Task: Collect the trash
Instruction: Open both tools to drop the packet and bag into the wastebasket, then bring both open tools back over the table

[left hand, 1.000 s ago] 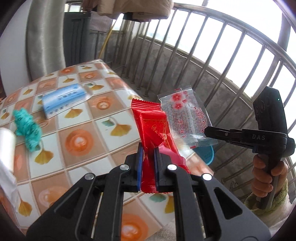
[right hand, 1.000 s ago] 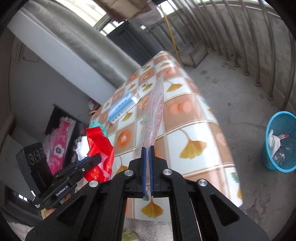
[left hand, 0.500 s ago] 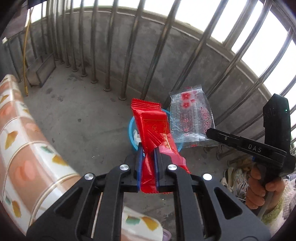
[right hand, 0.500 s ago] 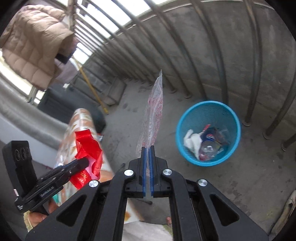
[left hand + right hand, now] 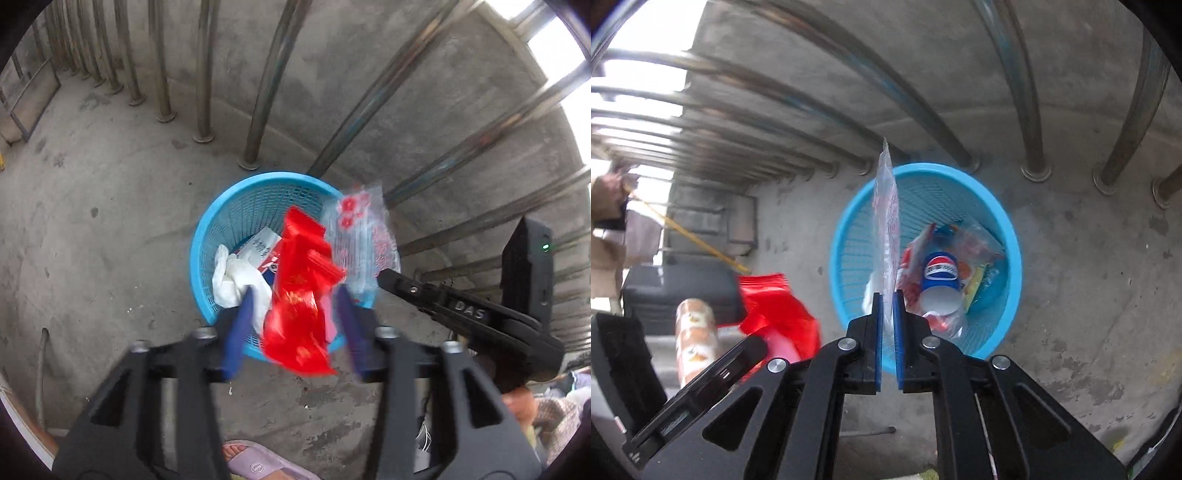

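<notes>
Both hands have swung from the table to above the blue basket [image 5: 221, 229], and now the left gripper [image 5: 291, 325] jaws are opening off the red wrapper [image 5: 299, 295] while the right gripper [image 5: 888, 325] jaws are opening off the clear wrapper [image 5: 886, 221], so both pieces should drop in.

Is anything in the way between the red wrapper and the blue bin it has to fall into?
Nothing visible is. The red wrapper hangs loose between the opening jaws of the left tool, right above the blue bin. Below it lie only trash already inside, like the white tissue.
</notes>
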